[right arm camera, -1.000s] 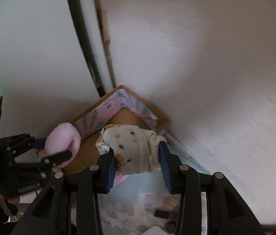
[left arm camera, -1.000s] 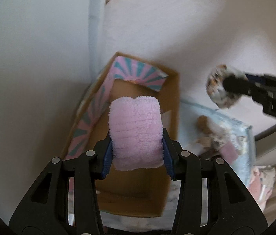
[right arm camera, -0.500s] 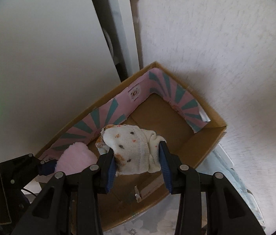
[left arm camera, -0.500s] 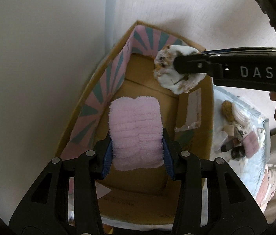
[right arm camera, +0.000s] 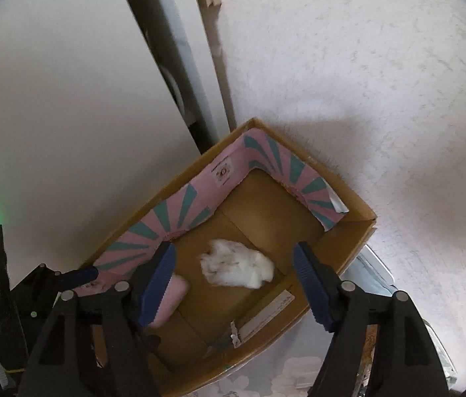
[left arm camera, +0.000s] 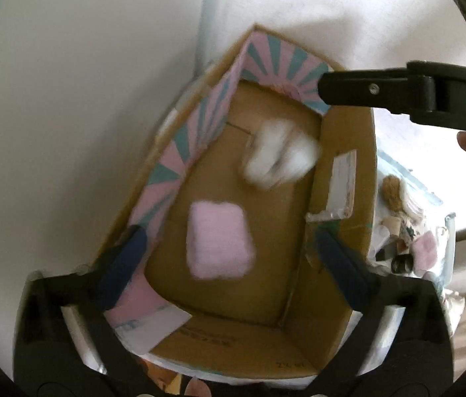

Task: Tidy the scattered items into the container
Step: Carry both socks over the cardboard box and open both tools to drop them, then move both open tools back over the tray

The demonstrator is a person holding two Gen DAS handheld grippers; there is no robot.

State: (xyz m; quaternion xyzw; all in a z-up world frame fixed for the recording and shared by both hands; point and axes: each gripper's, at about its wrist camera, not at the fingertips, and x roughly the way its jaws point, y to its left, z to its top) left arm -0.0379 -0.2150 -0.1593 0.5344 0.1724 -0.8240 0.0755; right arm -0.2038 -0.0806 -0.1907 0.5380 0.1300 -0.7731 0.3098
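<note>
Inside the cardboard box [left arm camera: 345, 165], pink sock [left arm camera: 219, 240] and white sock [left arm camera: 281, 157] lie apart.

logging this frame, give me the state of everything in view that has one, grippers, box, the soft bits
left gripper: open, empty, above the box
right gripper: open, empty, above the box
cardboard box: open-topped, upright
pink cloth: released, inside the box, blurred
white cloth: released, inside the box
items on the tray: outside the box, not yet tidied
</note>
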